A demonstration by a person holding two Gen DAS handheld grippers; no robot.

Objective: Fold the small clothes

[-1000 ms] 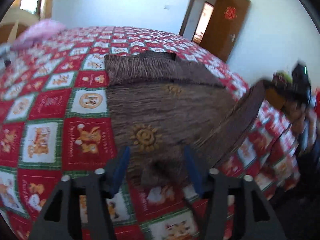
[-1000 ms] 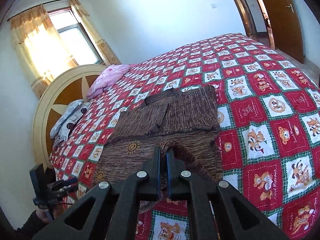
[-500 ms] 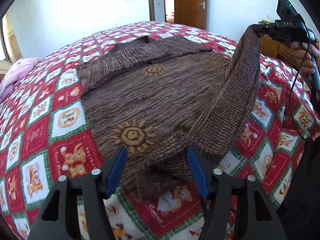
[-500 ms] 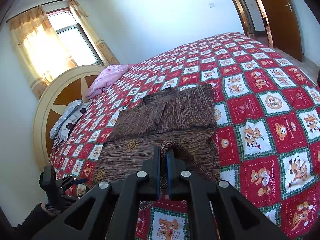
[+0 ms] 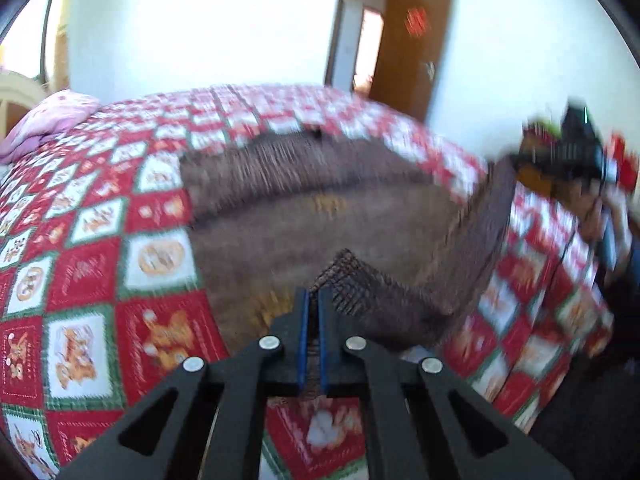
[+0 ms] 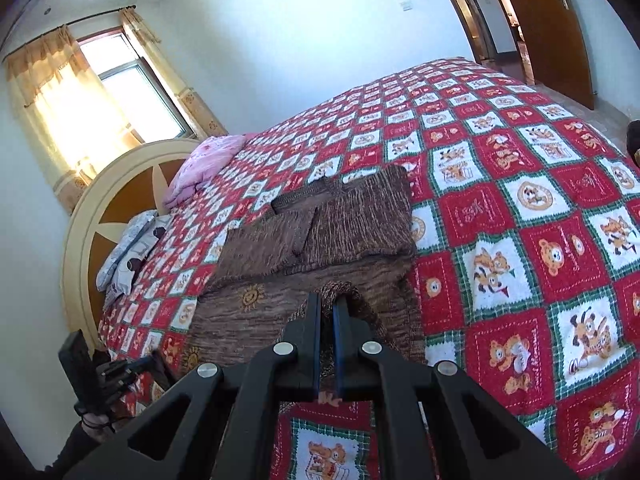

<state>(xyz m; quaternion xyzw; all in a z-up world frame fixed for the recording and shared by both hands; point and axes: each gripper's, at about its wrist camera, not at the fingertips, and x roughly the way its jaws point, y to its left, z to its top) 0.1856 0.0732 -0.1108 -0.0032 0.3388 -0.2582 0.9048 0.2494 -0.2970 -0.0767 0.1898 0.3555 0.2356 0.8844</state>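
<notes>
The brown knitted sweater (image 6: 320, 264) is lying on the near part of the bed, sleeves folded in across its far half, while its near hem is being pinched at two corners: the left gripper (image 5: 313, 300) is holding one corner with its jaws nearly closed on the knit, and the right gripper (image 6: 326, 308) is doing the same at the other corner. The risk I am seeing is in the loose weave: only a thin edge is sitting between each pair of jaws, so a corner could be slipping out if the hem is carried toward the far side unevenly, and the fold would be landing crooked or dragging the tucked sleeves out of place. The left wrist view is blurring, so how much cloth that side is gripping is hard to judge. Under the garment the red patchwork quilt (image 6: 520, 216) is offering a grippy surface that may be bunching with it. Farther off, a pink pillow (image 6: 208, 160) is resting by the headboard (image 6: 100, 208), well apart, and a wooden door (image 5: 412, 48) is standing open; nothing is blocking the fold path.
</notes>
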